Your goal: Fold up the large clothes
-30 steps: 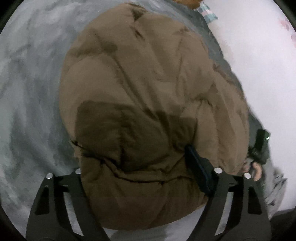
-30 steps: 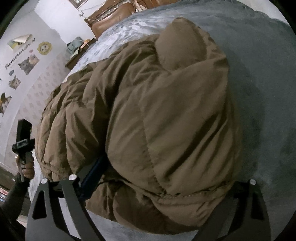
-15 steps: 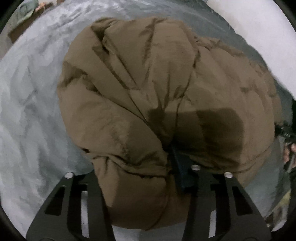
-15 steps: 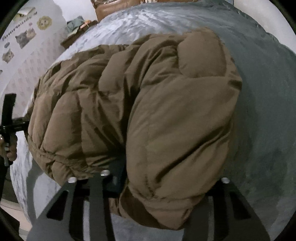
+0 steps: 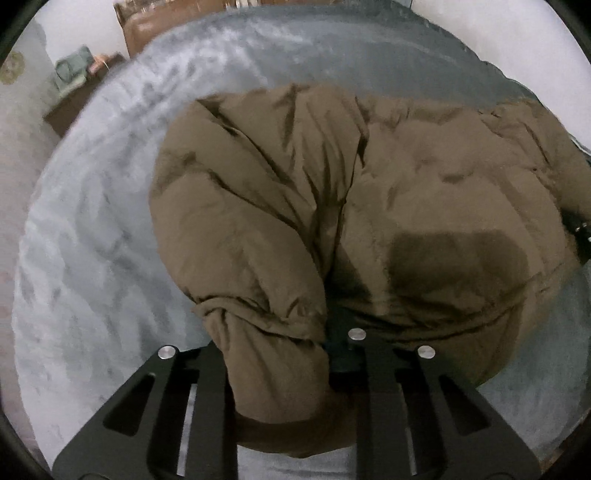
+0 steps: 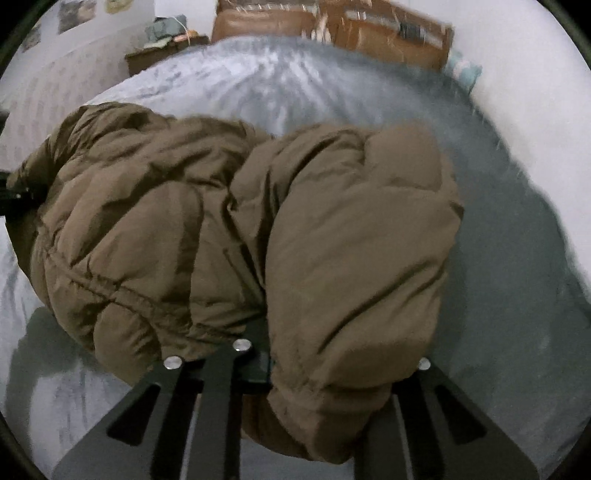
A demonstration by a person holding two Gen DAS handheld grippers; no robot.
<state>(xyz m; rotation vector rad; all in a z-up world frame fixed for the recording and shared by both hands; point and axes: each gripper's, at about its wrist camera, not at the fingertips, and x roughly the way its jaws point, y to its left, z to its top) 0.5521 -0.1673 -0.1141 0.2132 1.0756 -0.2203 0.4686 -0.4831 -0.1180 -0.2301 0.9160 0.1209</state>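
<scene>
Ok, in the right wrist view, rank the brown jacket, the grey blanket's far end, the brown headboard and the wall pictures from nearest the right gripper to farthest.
1. Jacket: bunched in the right gripper, whose jaws have just been closing on it.
2. Blanket's far end: beyond the jacket, centre.
3. Headboard: behind the blanket, top.
Pictures: top left wall; too close to the headboard to call.

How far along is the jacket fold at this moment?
Early. Done: the brown puffer jacket lies bunched on the grey bedspread, with no neat fold showing. In hand: left gripper and right gripper have just been closing, each with jacket fabric between its jaws. Left: folding it over and flattening.
</scene>
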